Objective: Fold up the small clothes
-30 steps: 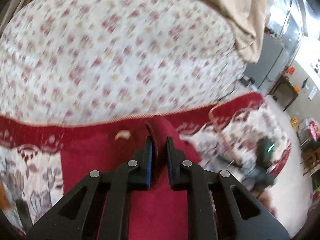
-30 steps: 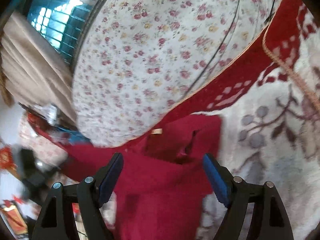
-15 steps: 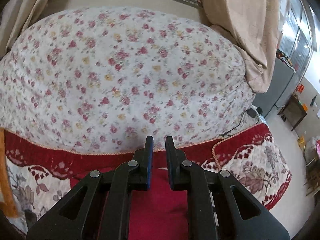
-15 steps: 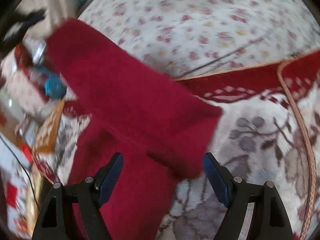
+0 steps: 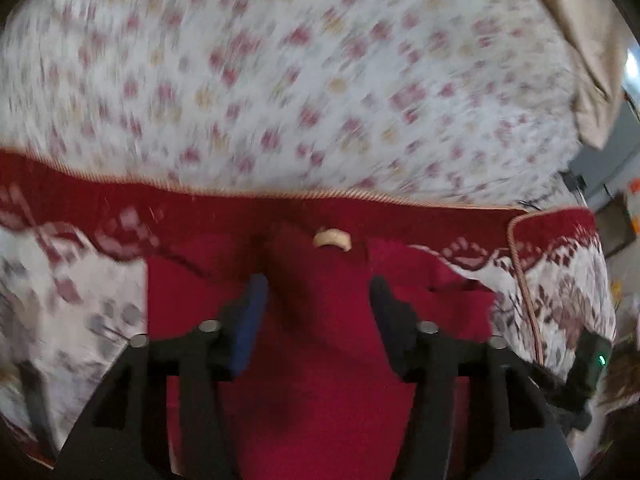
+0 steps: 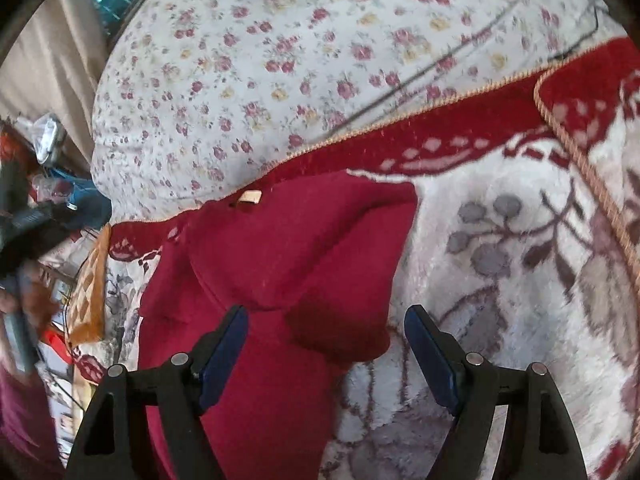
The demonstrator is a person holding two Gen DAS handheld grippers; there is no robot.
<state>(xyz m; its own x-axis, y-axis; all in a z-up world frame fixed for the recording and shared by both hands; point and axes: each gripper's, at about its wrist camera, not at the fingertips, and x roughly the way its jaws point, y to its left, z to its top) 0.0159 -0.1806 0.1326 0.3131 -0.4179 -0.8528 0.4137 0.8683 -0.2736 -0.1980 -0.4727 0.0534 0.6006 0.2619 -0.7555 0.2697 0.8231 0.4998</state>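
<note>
A small dark red garment [image 5: 320, 340] lies on a red and white patterned blanket [image 5: 60, 300], with a beige neck label [image 5: 332, 238] at its far edge. My left gripper [image 5: 316, 300] is open just above the garment, with nothing in it. In the right wrist view the garment [image 6: 280, 264] has one part folded over its body, and the label [image 6: 249, 197] shows at the far edge. My right gripper [image 6: 324, 344] is open and empty over the garment's near right corner.
A floral white bedspread [image 6: 280, 60] lies beyond the blanket [image 6: 520, 260], with a thin dark cable [image 6: 440, 64] across it. The blanket's braided edge [image 6: 580, 152] runs at the right. Clutter [image 6: 44, 200] lies at the left. A beige curtain [image 5: 580, 40] hangs at the far right.
My left gripper was shut on the red cloth, carried it across, then opened and let go. The garment now lies with a part folded over. My right gripper stayed open.
</note>
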